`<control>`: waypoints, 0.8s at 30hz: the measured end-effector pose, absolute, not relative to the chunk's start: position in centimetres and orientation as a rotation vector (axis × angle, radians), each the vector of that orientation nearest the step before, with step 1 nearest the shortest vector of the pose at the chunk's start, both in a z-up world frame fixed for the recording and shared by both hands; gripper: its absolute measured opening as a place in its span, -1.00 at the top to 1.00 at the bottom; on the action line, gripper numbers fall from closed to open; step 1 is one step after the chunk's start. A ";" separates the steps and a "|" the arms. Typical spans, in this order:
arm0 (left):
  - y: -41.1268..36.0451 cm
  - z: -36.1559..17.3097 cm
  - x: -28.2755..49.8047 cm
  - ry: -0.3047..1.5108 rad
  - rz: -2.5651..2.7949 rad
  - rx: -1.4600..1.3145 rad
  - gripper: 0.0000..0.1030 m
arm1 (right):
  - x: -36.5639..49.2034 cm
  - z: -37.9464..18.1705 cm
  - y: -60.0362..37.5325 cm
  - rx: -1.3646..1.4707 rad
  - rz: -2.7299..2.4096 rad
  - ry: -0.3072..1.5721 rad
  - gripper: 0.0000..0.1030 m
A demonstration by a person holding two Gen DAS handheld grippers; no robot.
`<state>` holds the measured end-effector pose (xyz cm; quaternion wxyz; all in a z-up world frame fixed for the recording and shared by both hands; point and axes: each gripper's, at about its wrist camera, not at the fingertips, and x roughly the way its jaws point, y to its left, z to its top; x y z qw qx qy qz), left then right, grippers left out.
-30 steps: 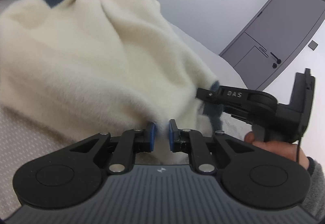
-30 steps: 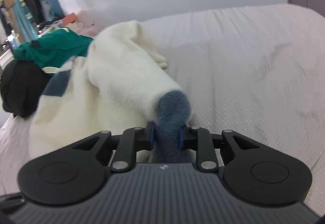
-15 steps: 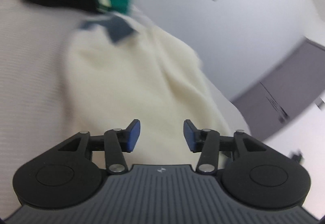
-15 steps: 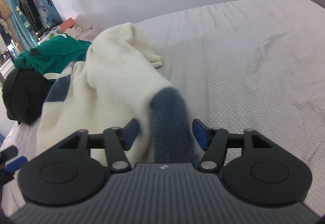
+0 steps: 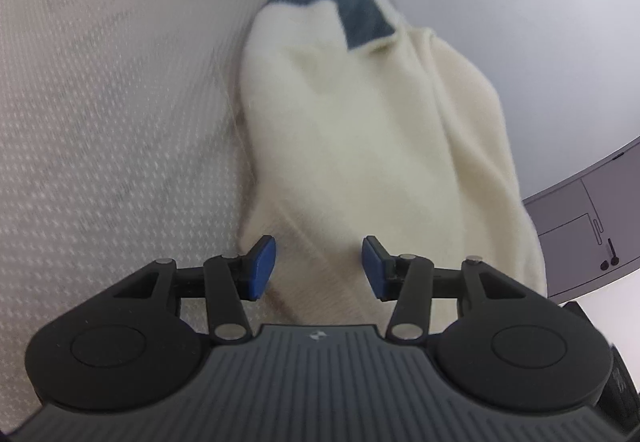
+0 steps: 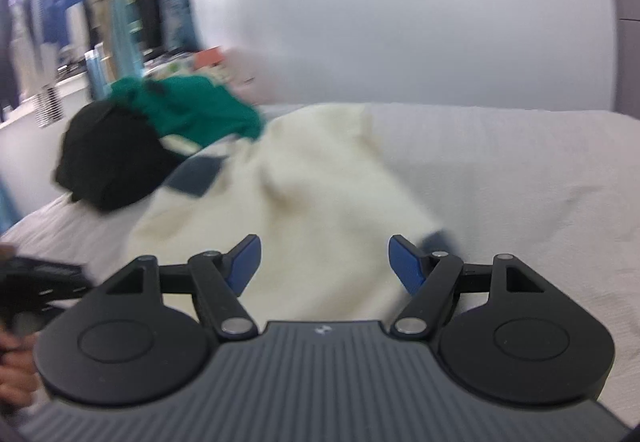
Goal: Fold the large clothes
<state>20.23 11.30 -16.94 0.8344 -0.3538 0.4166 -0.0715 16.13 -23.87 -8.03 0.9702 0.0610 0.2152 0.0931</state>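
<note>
Big white bed (image 6: 520, 169) with a dotted textured cover, taking up most of both views. Behind it a plain pale wall (image 6: 400, 41), plus a grey door (image 5: 592, 226) off to the right in the left wrist view. Blurry rack of hanging clothes (image 6: 100, 13) at the far left in the right wrist view.

Sprawled across the bed, a fluffy cream sweater (image 5: 360, 129) with blue-grey trim, bunched up and lying lengthwise away from the left camera. Blue-grey collar patch (image 5: 360, 17) at the far end, one blue-grey cuff (image 6: 440, 240) poking out just past the right finger of the right gripper.

Just beyond the sweater's collar end, a black garment (image 6: 108, 161) in a lump, with a green garment (image 6: 192, 105) heaped against it. Both touching or nearly touching the cream one, hard to tell with the blur.

Left gripper (image 5: 318, 266) hovering at the sweater's near hem, jaws opening, spread apart with cream fabric seen in the gap but not pinched by the blue pads (image 5: 262, 266). Right gripper (image 6: 324, 266) same deal, jaws opening and spread even wider, sweater underneath, nothing clamped.

Bit of a hand (image 6: 16, 366) at the lower left edge in the right wrist view.
</note>
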 end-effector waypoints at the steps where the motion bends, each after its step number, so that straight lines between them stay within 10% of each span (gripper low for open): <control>1: 11.4 -17.3 20.4 0.888 -0.154 -0.760 -0.19 | 16.0 -8.2 -23.2 0.122 0.219 0.447 -0.41; 13: 12.7 -18.7 21.6 0.891 -0.115 -0.829 -0.21 | 13.8 -11.0 -14.5 -0.019 0.537 0.566 -0.38; 17: 13.6 -19.2 21.9 0.902 -0.125 -0.902 -0.16 | 13.6 -12.0 -12.5 -0.086 0.573 0.585 0.09; 21: 13.4 -18.9 22.3 0.894 -0.162 -0.913 0.53 | 14.0 -13.1 -11.5 -0.147 0.561 0.610 0.15; 24: 13.1 -17.6 22.0 0.848 -0.201 -0.885 0.63 | 14.2 -13.5 -11.2 -0.204 0.515 0.596 0.16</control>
